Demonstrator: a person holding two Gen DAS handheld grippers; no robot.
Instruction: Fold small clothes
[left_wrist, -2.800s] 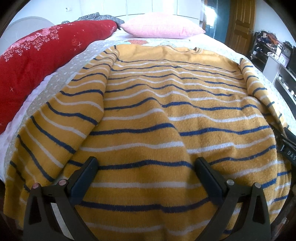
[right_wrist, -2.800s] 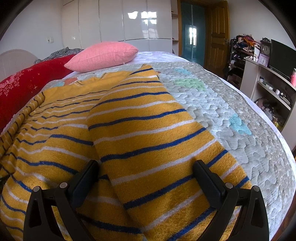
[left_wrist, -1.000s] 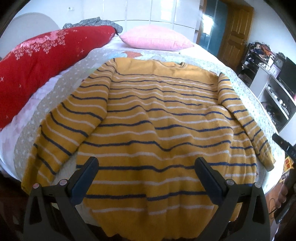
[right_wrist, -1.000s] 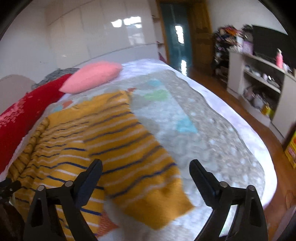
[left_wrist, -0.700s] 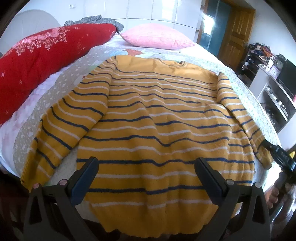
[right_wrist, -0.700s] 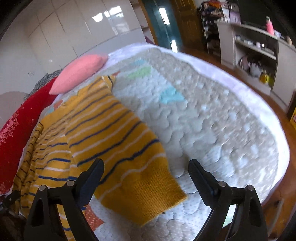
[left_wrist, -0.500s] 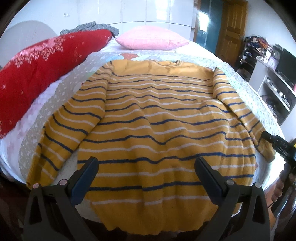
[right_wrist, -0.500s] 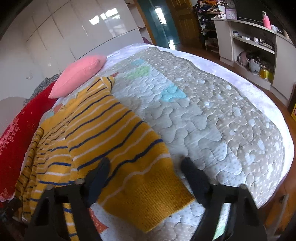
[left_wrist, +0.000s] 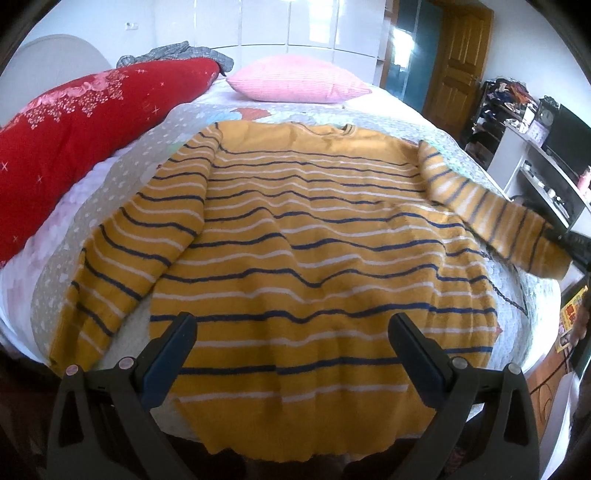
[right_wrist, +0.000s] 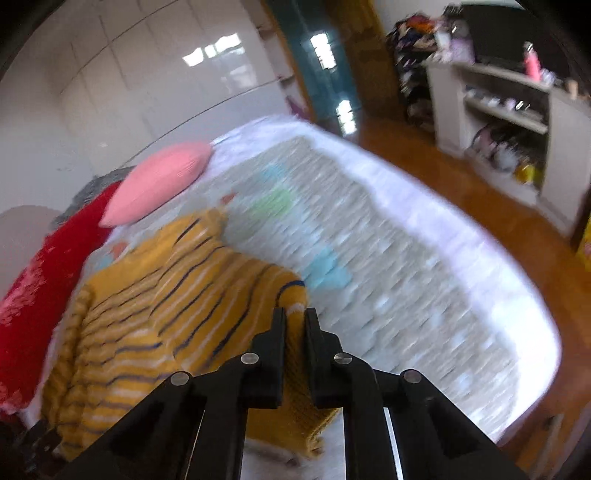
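A yellow sweater (left_wrist: 295, 240) with blue and white stripes lies flat on the bed, front down, neck at the far end. My left gripper (left_wrist: 291, 325) hovers open over its near hem, with nothing between the fingers. My right gripper (right_wrist: 294, 314) has its jaws closing hard on the cuff of the right sleeve (right_wrist: 258, 295); the pads pinch the knit. In the left wrist view that sleeve (left_wrist: 498, 221) hangs lifted off the bedcover at the right edge. The left sleeve (left_wrist: 140, 240) lies flat beside the body.
A red quilt (left_wrist: 74, 129) runs along the bed's left side and a pink pillow (left_wrist: 295, 79) sits at the head. The quilted bedcover (right_wrist: 388, 277) lies to the right of the sweater. White shelves (right_wrist: 517, 122) and wooden floor (right_wrist: 480, 192) lie beyond the bed's right edge.
My right gripper went from wide open around the right cuff to shut on it, then lifted the sleeve end off the bed. The left gripper stayed open above the hem.
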